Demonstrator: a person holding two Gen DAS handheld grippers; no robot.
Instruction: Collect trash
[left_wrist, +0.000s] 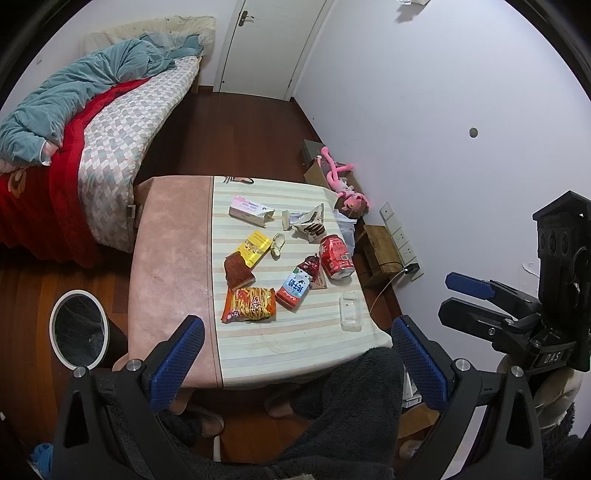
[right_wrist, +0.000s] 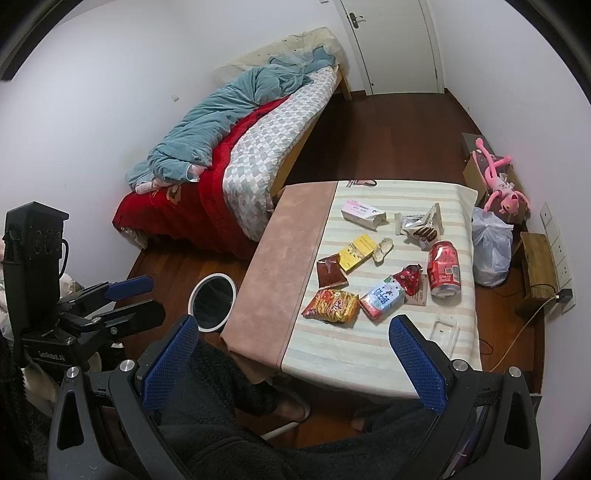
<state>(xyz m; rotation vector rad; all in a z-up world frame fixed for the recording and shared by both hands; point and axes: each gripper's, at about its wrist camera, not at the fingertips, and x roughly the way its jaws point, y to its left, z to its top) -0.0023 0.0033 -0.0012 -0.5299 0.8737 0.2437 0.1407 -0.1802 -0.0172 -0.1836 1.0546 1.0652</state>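
Note:
Trash lies on a small table (left_wrist: 170, 258) (right_wrist: 291, 240): an orange snack bag (left_wrist: 249, 304) (right_wrist: 331, 305), a red can (left_wrist: 335, 257) (right_wrist: 444, 268) on its side, a blue-and-red milk carton (left_wrist: 293, 287) (right_wrist: 381, 297), a yellow box (left_wrist: 254, 248) (right_wrist: 357, 253), a brown wrapper (left_wrist: 238, 272) (right_wrist: 330, 273), a pink-white box (left_wrist: 249, 210) (right_wrist: 362, 213) and a cookie wrapper (left_wrist: 309, 223) (right_wrist: 421, 225). A round bin (left_wrist: 79, 329) (right_wrist: 212, 302) stands on the floor left of the table. My left gripper (left_wrist: 295, 365) and right gripper (right_wrist: 291, 365) are both open and empty, held above the table's near edge.
A bed (left_wrist: 92, 122) (right_wrist: 240, 147) stands left of the table. A clear plastic tray (left_wrist: 350, 311) (right_wrist: 445, 331) lies near the table's right front corner. A white plastic bag (right_wrist: 491, 247), pink plush toy (left_wrist: 343, 184), wooden box (left_wrist: 380, 251) and wall sockets sit at the right wall.

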